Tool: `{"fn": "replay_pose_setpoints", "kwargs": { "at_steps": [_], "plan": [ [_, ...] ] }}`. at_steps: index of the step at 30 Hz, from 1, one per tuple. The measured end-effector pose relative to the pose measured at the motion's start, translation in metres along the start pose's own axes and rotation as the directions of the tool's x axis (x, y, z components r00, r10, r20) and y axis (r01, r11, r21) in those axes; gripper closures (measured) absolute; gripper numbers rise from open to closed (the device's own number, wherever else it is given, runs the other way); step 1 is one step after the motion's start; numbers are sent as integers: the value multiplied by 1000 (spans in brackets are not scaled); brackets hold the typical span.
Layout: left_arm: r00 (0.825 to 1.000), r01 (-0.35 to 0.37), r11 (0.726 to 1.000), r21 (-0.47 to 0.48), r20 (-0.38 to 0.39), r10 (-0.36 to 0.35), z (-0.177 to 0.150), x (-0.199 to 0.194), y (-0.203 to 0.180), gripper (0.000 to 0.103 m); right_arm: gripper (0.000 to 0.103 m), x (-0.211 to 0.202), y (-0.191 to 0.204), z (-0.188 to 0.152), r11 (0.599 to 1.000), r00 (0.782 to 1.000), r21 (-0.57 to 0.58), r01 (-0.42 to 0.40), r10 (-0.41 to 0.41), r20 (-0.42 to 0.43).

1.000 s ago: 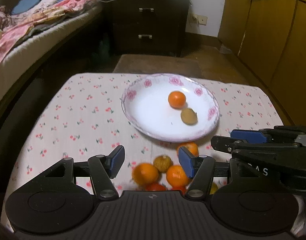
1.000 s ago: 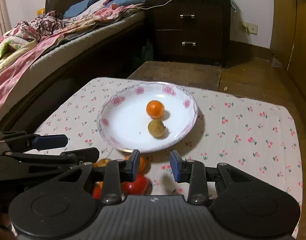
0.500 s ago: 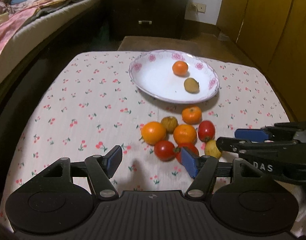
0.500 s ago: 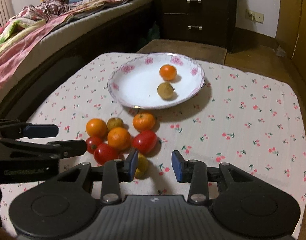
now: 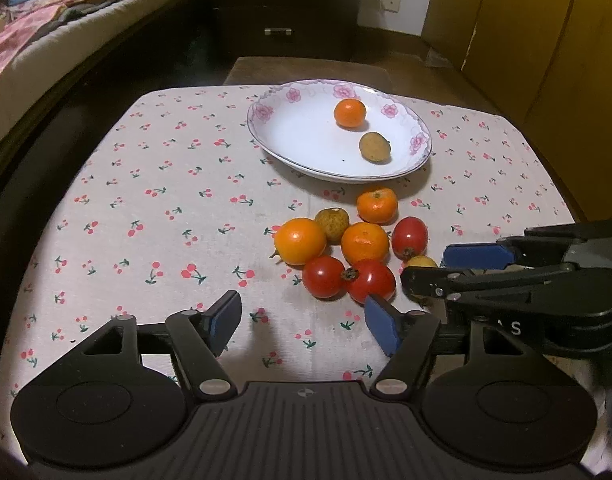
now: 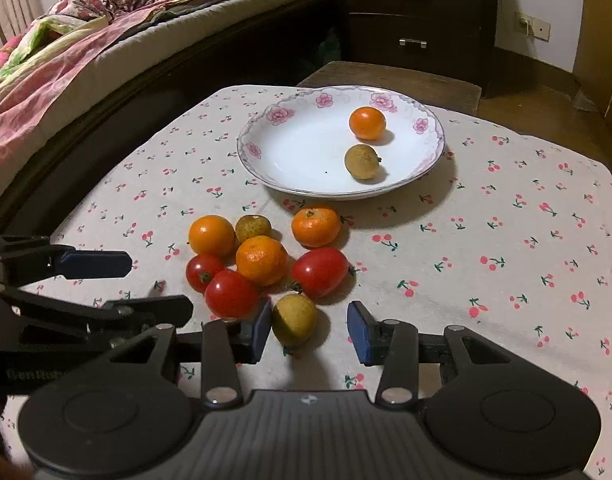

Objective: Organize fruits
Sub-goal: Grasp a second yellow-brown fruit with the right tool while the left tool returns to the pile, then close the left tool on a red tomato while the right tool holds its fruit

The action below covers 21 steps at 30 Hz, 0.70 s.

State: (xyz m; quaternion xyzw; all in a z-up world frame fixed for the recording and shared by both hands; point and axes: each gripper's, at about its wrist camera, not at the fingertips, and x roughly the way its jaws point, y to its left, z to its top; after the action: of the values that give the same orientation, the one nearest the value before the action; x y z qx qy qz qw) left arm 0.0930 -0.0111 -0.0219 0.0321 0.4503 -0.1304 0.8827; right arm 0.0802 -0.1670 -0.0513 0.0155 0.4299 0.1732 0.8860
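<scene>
- Right now your left gripper hangs over bare tablecloth with its jaws released and nothing between them; the fruit pile sits just ahead and to its right.
- Your right gripper is spread too, and the yellow-green fruit lies on the cloth in its gap, just beside the left pad; I cannot tell if they touch.
- On the flowered plate at the far side of the table you have one small orange and one brown round fruit, close together but apart.
- Off the plate, near its front rim, a cluster waits: three orange citrus, a second brownish fruit and three red tomatoes, most touching one another.
- The tomato nearest your right gripper sits just behind the yellow-green fruit.
</scene>
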Motion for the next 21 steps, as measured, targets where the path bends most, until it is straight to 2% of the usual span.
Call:
{"fn": "replay_pose_setpoints", "kwargs": {
  "at_steps": [4,8,13,16,21],
  "plan": [
    [1000,3,1000,2,-7,-3,-1,2,1,28,52,3,-2,-1,1000,1000,10,-17,17,-17],
    [1000,8,1000,10,-14,-8,-2,4,-1,28,53,4,1,-3,1000,1000,-14,1,-1,-14],
    [1000,17,999,29,-12,-17,-2,4,-5,28,65,3,1,0,1000,1000,-21,-6,5,-18],
    [999,32,999,32,-14,-31,-1,5,-8,28,65,0,0,-1,1000,1000,-30,10,-10,-19],
    [998,58,994,91,-4,-58,-1,5,-21,32,65,-10,-14,-2,1000,1000,10,9,-9,-13]
  ]
}}
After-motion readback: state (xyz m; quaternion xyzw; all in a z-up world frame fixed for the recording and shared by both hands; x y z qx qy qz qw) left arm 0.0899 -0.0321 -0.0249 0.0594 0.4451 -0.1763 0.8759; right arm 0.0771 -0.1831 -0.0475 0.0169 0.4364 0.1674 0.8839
